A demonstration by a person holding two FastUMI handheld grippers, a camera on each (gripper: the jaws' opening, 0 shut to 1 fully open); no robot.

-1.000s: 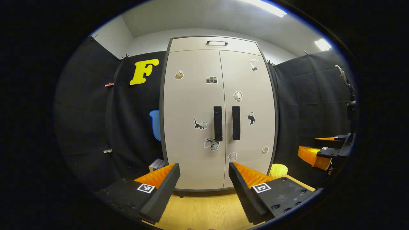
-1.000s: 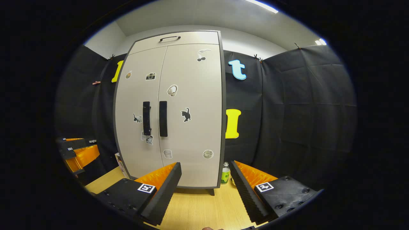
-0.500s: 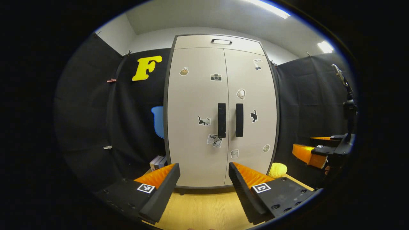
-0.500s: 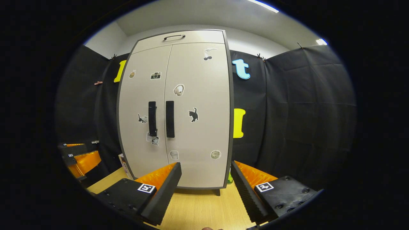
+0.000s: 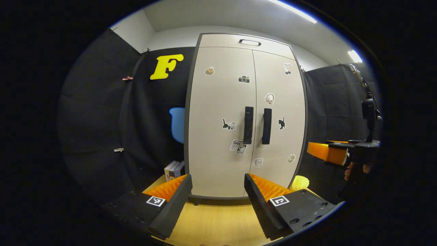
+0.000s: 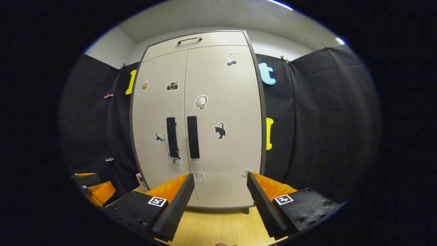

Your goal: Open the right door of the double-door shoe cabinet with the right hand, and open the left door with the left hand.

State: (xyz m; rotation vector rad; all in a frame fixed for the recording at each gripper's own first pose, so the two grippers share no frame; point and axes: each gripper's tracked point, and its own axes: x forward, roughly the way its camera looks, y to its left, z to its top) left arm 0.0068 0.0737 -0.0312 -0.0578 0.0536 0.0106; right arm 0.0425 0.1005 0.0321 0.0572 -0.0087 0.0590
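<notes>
The cabinet [image 5: 218,136] stands upright on the wooden table [image 5: 218,222], against the black cloth wall. It is pale beige with a dark frame. Both doors are closed, the left door [image 5: 218,102] and right door [image 5: 278,85] meeting at a centre seam. Two black vertical handles, the left handle [image 5: 248,125] and right handle [image 5: 266,126], flank that seam. Small stickers dot both doors, and a top panel carries a slim horizontal handle.

The left gripper [image 5: 218,186] hovers well short of the cabinet, jaws spread wide, grasping nothing. The right gripper [image 6: 220,184] likewise, jaws released, facing the right door.
</notes>
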